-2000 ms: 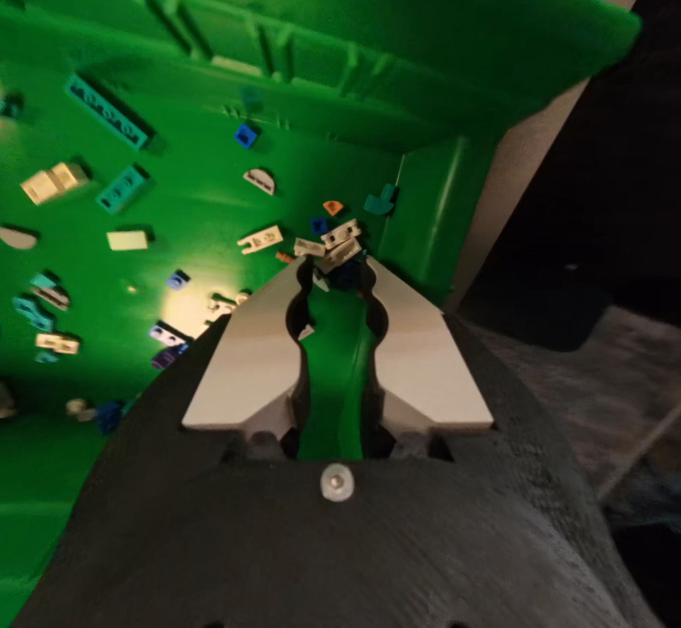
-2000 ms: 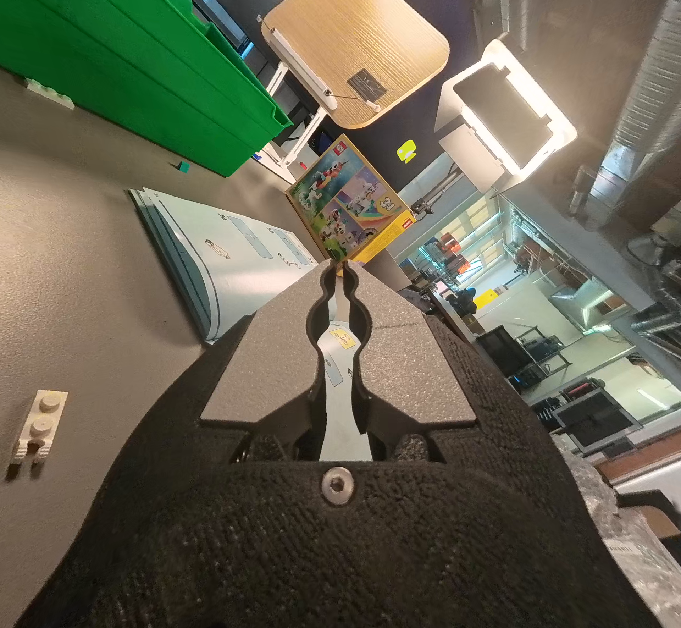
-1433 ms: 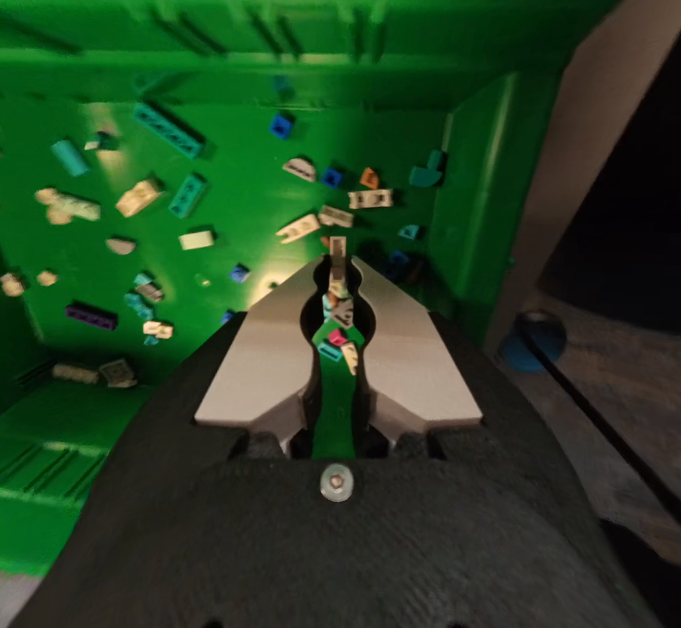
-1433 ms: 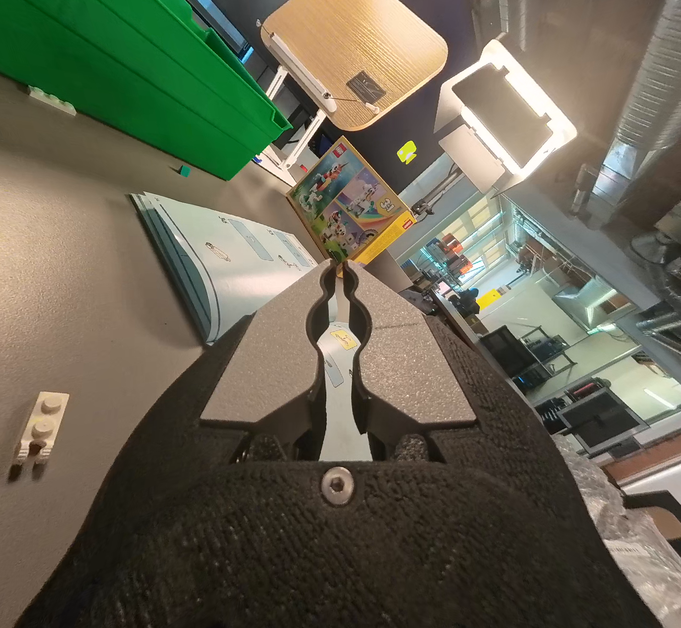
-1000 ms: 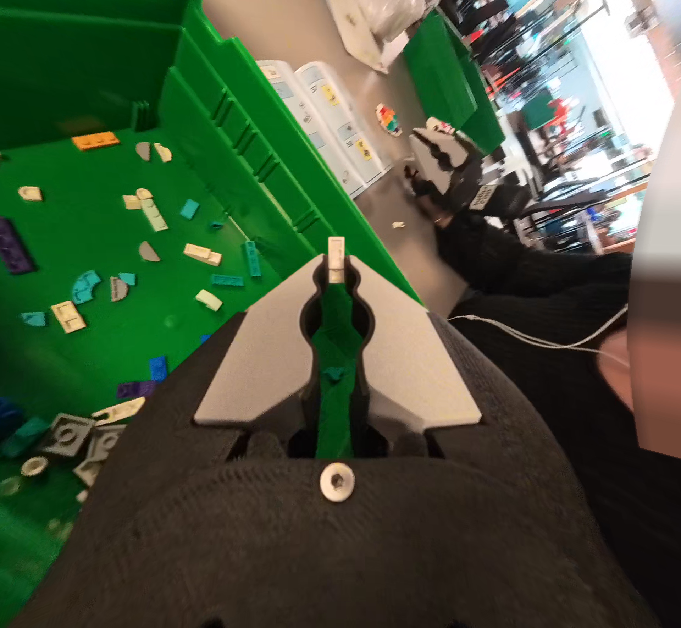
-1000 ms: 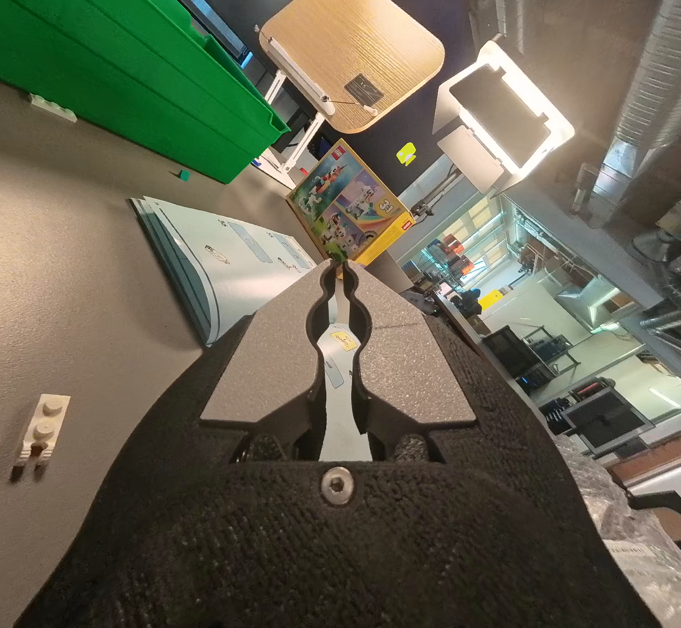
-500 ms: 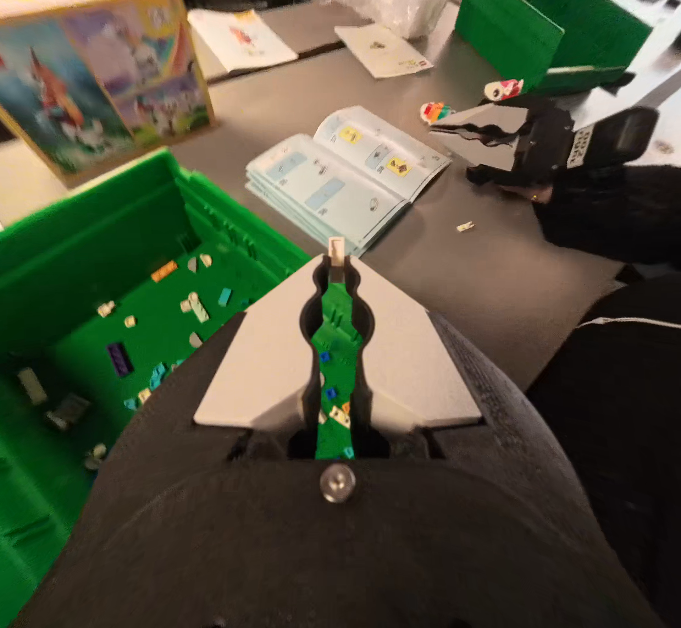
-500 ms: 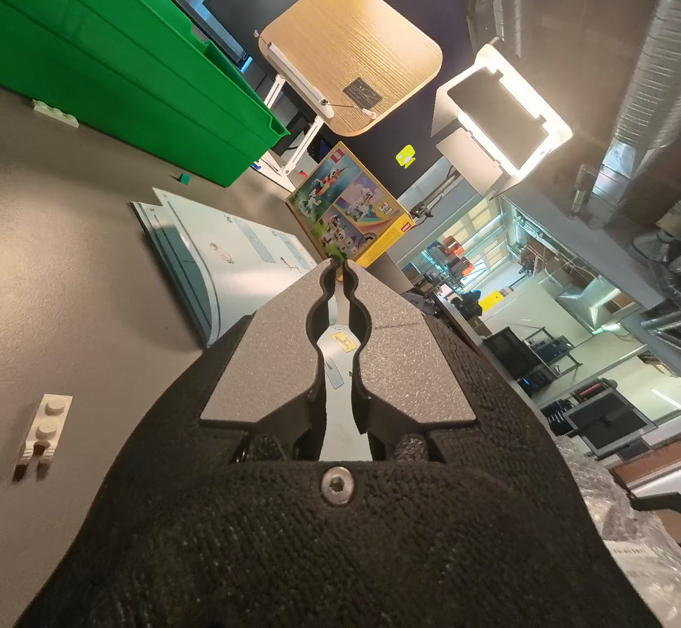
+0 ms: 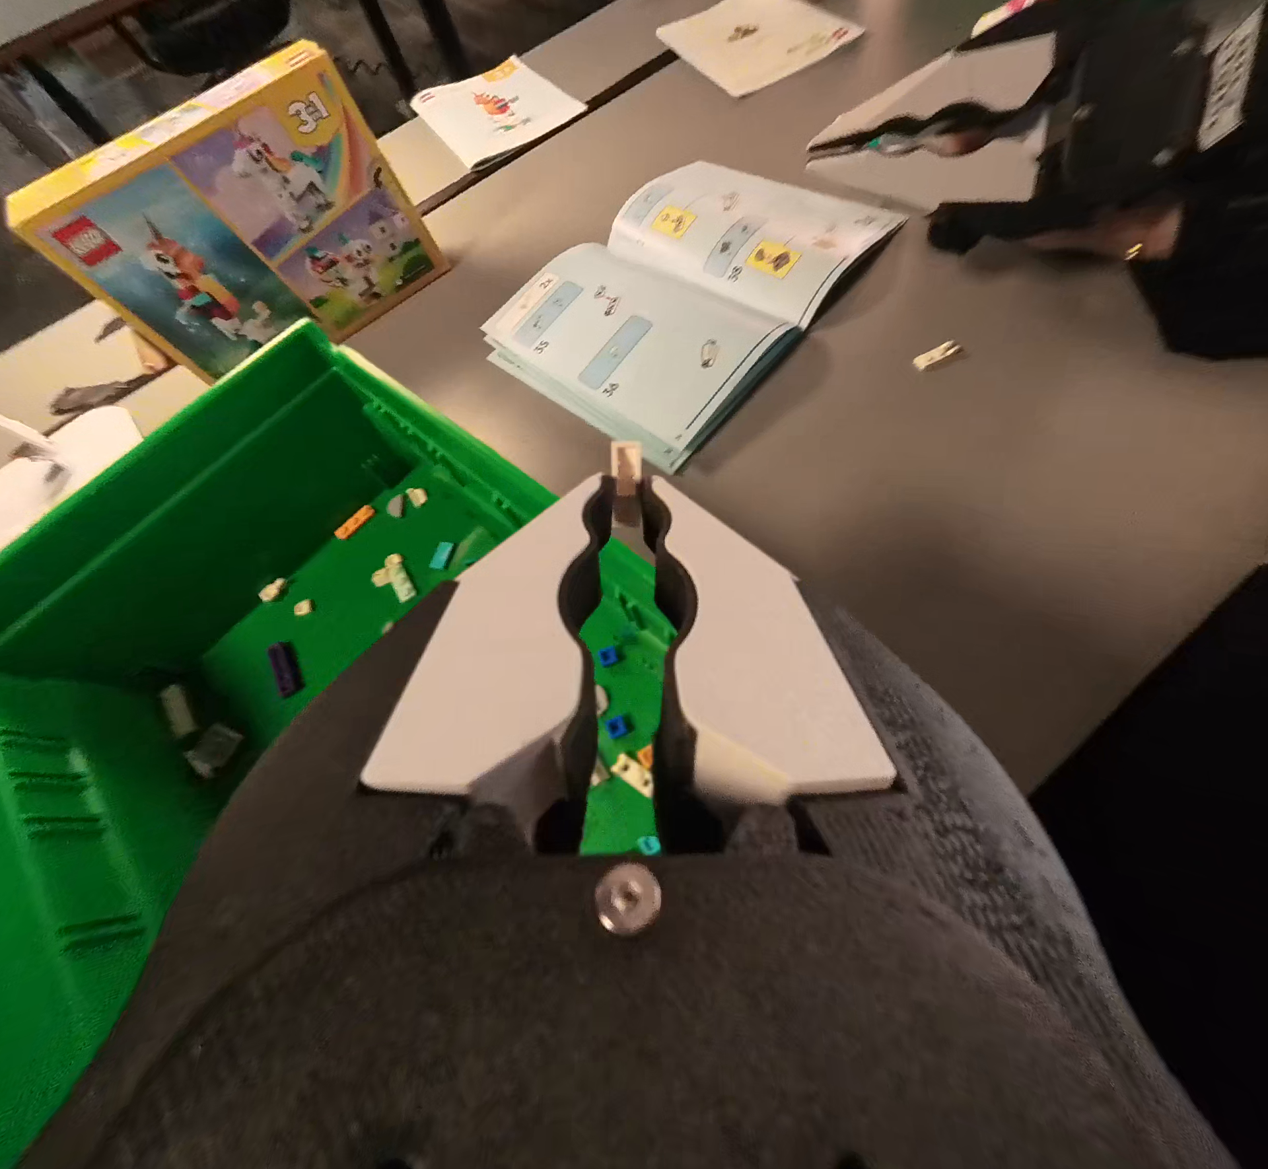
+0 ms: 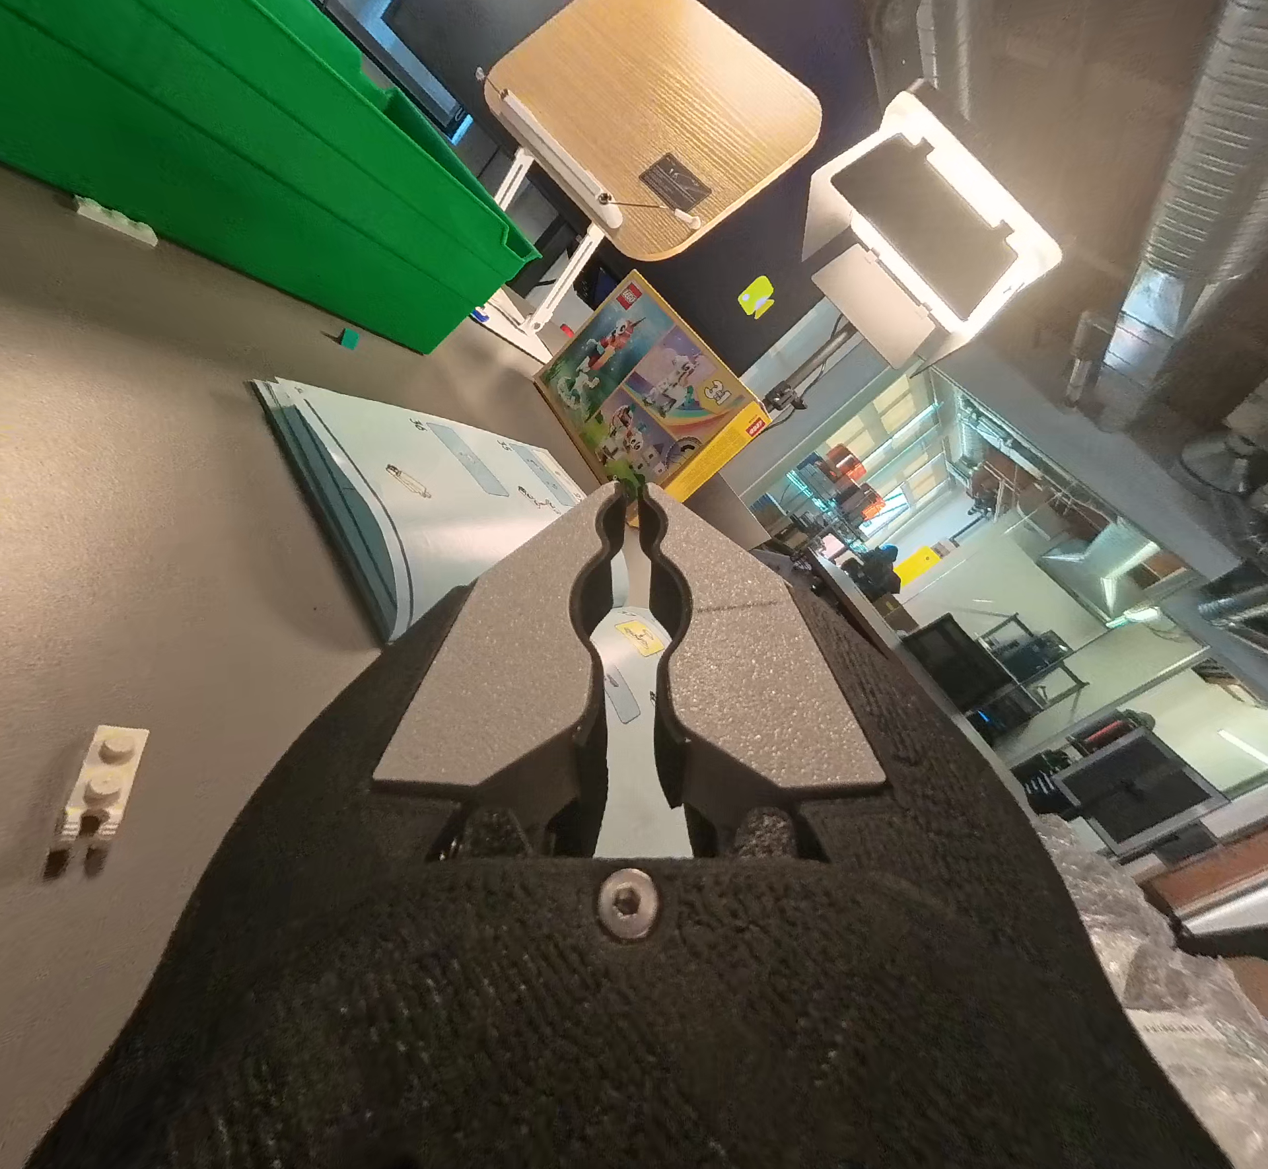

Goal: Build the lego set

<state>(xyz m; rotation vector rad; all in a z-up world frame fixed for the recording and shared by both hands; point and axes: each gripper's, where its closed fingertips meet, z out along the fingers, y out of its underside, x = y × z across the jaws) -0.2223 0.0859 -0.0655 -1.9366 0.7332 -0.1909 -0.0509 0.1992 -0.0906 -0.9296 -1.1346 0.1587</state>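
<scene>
Since the earlier frames, the left gripper (image 9: pixel 626 484) had been carried up out of the green bin (image 9: pixel 206 450) and swung toward the grey table (image 9: pixel 892 484), and a small white lego piece (image 9: pixel 627 468) was seen clamped between its fingertips, jutting past them. The piece was held above the bin's near corner, in line with the edge of the open instruction booklet (image 9: pixel 686 312). Loose pieces in white, teal, blue, orange and purple were left scattered on the bin floor. The lego box (image 9: pixel 226 203) was stood upright just behind the bin. Two closed leaflets were laid farther back on the table.

The right gripper (image 9: pixel 816 142) was seen blurred at the far side of the booklet, held by a hand in a black sleeve. In its own view, the right gripper (image 10: pixel 632 496) was shown with its fingertips drawn together, only a thin slit left between them, and nothing could be made out in their grip. A white hinge plate (image 10: pixel 96 786) was lying flat on the table to its left, well apart from the booklet (image 10: pixel 425 505). The same plate (image 9: pixel 938 354) was shown small and blurred in the left wrist view.
</scene>
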